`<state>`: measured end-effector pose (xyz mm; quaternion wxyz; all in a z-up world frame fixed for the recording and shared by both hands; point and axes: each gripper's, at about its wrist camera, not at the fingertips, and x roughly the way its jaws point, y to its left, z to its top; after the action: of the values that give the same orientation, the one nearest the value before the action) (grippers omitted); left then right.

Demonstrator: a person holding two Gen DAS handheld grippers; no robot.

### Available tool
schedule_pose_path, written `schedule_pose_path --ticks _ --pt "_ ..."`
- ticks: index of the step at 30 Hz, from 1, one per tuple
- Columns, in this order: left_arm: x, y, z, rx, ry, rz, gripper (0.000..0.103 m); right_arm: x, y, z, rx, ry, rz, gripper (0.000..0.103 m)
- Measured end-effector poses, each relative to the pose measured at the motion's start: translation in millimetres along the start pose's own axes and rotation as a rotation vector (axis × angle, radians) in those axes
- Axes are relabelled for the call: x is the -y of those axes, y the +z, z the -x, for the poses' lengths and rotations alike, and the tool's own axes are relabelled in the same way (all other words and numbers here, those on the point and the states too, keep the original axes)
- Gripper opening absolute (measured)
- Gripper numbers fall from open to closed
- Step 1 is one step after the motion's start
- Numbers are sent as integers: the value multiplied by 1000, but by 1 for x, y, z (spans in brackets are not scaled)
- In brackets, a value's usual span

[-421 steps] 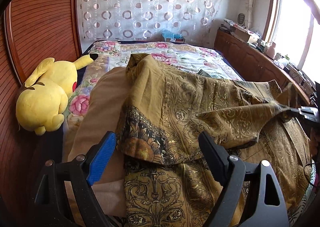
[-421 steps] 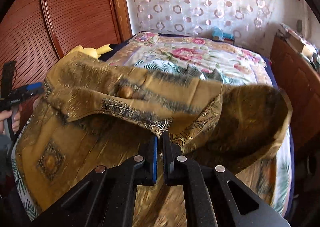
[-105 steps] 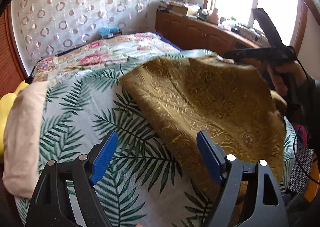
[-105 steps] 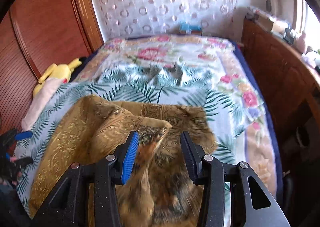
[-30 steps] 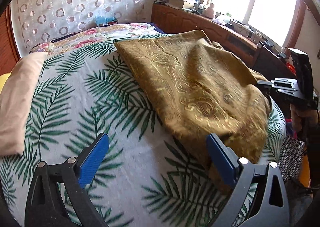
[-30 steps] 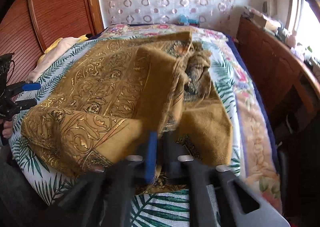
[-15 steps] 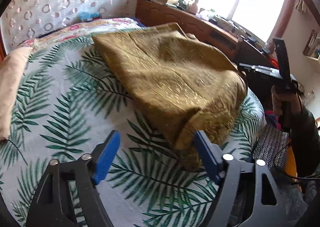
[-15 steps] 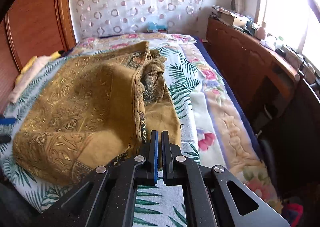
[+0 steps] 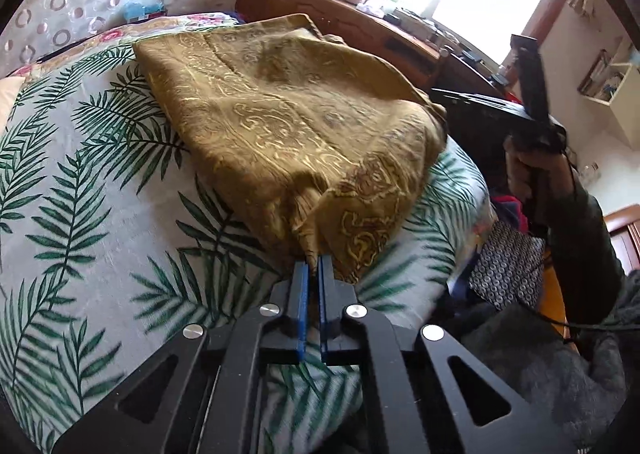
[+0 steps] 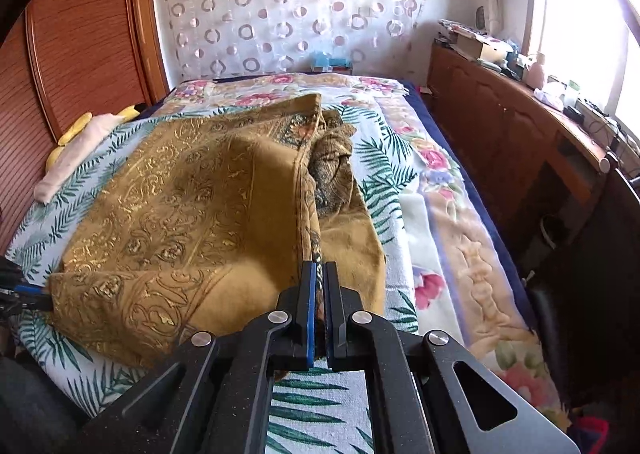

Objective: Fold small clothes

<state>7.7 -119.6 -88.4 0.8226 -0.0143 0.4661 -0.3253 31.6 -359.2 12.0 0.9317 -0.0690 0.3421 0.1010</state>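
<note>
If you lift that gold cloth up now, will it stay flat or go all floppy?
Probably floppy: the gold cloth already sags and wrinkles where the left gripper and right gripper pinch its corners. It likely hangs between them. It looks thick, so perhaps slightly heavy.

Left gripper [image 9: 313,266] jaws just closed, right gripper [image 10: 319,274] jaws clamped
</note>
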Motion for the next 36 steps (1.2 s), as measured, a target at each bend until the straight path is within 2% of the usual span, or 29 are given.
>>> schedule_pose_path --ticks 3,8,9,10,11,12,13,15,16,17,19,21,22,25,29,31,36 --pt "4 -6 7 -8 -8 3 5 1 -2 -2 -9 3 -7 3" --pt "-6 -9 14 -2 19 42 7 2 -2 -1 -12 12 -12 3" --pt "-10 -7 15 4 46 52 10 1 -2 1 -10 16 -9 8" --pt "-12 -5 16 10 61 56 18 0 -1 2 -7 18 -5 15" --pt "-16 -3 16 23 66 65 29 -1 -1 3 -4 18 -5 34" --pt "-20 0 17 37 70 75 34 -1 -1 5 2 20 -10 45" --pt "-23 2 18 48 77 76 43 0 -2 6 9 31 -16 46" --pt "-26 7 17 58 84 77 54 -1 -3 5 9 40 -20 46" --pt "-28 10 15 61 84 79 63 -1 -3 4 5 31 -19 46" --pt "-29 12 14 64 83 80 69 -1 -4 2 0 29 -21 46" --pt "-32 16 10 64 83 80 75 -2 -5 -3 -7 32 -25 46" --pt "-32 20 5 62 90 77 77 -3 -6 -6 -12 41 -26 42" --pt "-33 21 3 59 92 75 77 -4 -7 -7 -14 54 -21 36" --pt "-33 25 -3 57 97 72 77 -9 -8 -10 -28 88 -2 6" --pt "-31 25 -9 43 94 74 77 -3 -6 3 25 51 -7 3" --pt "-29 23 -12 26 90 73 77 4 -4 5 17 40 -46 3" --pt "-27 20 -15 15 89 69 77 -1 -6 1 1 17 -38 3"
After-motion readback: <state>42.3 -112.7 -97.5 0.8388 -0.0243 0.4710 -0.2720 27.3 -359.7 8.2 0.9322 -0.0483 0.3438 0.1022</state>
